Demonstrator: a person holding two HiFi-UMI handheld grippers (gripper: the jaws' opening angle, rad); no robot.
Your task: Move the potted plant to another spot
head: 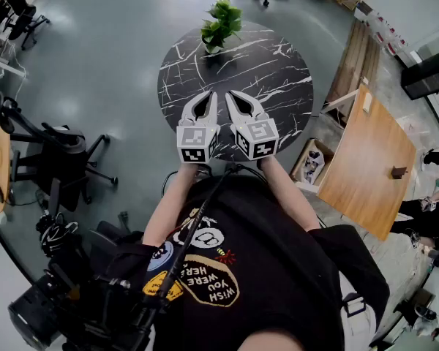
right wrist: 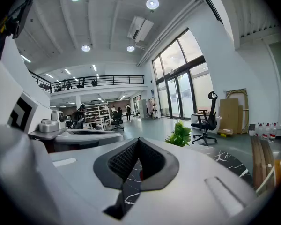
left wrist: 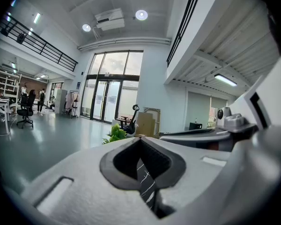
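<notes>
So the left gripper [head: 208,95] and right gripper [head: 231,95] hover over the near side of the desk [head: 278,72], fingers pinched together, empty. The potted plant [head: 221,24] stands at the far edge, straight ahead, roughly equally far from both.

I hold my left gripper [head: 209,95] and right gripper [head: 230,95] side by side at mid-frame, over the near edge of the round black marble table [head: 278,72]. Each has its jaw tips together. The potted plant [head: 220,24] stands at the table's far edge, top centre, well apart from both. A wooden table [head: 366,159] lies at the right.
</notes>
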